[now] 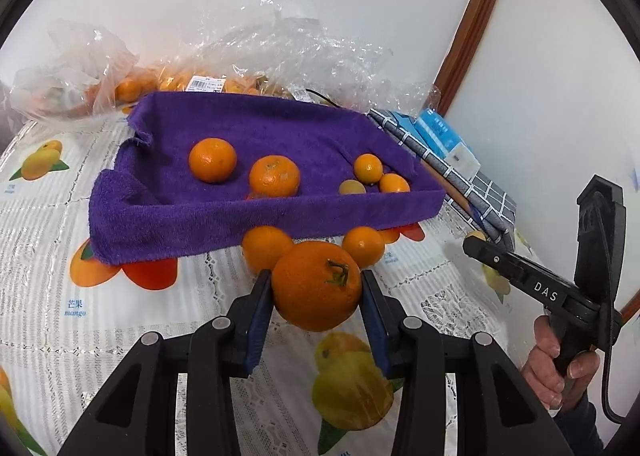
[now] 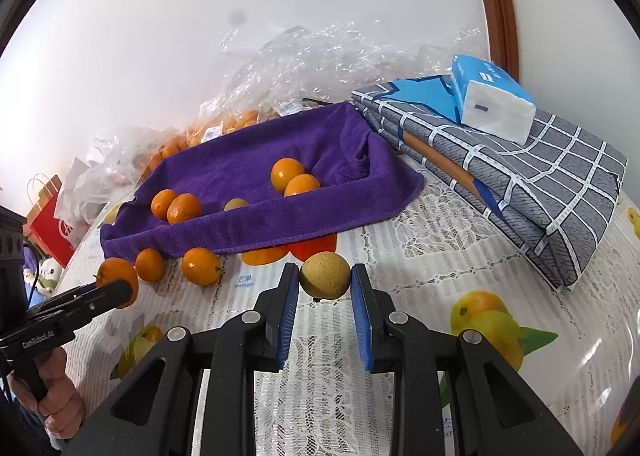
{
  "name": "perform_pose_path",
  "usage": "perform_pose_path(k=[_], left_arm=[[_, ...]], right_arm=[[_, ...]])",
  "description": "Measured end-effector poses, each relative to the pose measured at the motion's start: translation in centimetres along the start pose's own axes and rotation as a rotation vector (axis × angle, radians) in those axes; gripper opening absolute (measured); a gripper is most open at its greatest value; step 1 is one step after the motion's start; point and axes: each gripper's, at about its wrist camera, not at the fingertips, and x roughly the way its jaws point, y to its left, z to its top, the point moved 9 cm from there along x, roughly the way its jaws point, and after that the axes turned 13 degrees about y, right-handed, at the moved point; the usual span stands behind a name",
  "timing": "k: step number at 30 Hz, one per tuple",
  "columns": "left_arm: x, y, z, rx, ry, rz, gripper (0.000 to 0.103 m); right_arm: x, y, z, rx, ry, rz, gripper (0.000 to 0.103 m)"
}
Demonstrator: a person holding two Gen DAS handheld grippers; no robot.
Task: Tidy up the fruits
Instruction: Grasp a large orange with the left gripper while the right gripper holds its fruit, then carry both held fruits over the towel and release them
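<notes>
My left gripper (image 1: 316,282) is shut on a large orange (image 1: 316,296) with a green stem, held just in front of the purple towel-lined tray (image 1: 260,215). In the tray lie two oranges (image 1: 212,159) (image 1: 274,175) and, at its right end, smaller fruits (image 1: 368,167). Two more oranges (image 1: 267,248) (image 1: 363,246) rest on the tablecloth against the tray's near wall. In the right wrist view my right gripper (image 2: 325,276) is shut on a small yellow-brown fruit (image 2: 325,270), close to the tray (image 2: 280,223). The left gripper (image 2: 116,290) shows at the left.
Crumpled plastic bags (image 1: 224,67) holding several oranges sit behind the tray by the wall. To the right lies a folded checked cloth (image 2: 520,175) with a tissue pack (image 2: 492,99) on it. A red paper bag (image 2: 52,228) stands off the table's left. The tablecloth carries printed fruit.
</notes>
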Motion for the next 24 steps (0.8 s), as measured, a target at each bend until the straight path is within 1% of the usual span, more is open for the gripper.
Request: perform_pose_path(k=[7, 12, 15, 17, 21, 24], left_arm=[[-1.1, 0.3, 0.4, -0.014, -0.055, 0.021, 0.04], [-1.8, 1.2, 0.7, -0.055, -0.079, 0.025, 0.04], [-2.9, 1.9, 1.0, -0.078, -0.112, 0.034, 0.04], [-3.6, 2.5, 1.1, -0.093, -0.129, 0.043, 0.04], [-4.6, 4.2, 1.6, -0.135, -0.128, 0.073, 0.04], [-5.5, 5.7, 3.0, -0.163, -0.141, 0.106, 0.04]], right_arm=[[-0.2, 0.0, 0.0, -0.005, -0.006, -0.003, 0.026], [-0.4, 0.0, 0.1, -0.002, -0.016, -0.006, 0.026], [-0.7, 0.5, 0.3, 0.002, -0.015, 0.022, 0.026], [-1.4, 1.2, 1.1, -0.01, -0.031, 0.039, 0.026], [-2.6, 2.8, 3.5, -0.041, -0.065, 0.056, 0.026], [-3.0, 4.0, 5.7, -0.076, -0.094, 0.044, 0.026]])
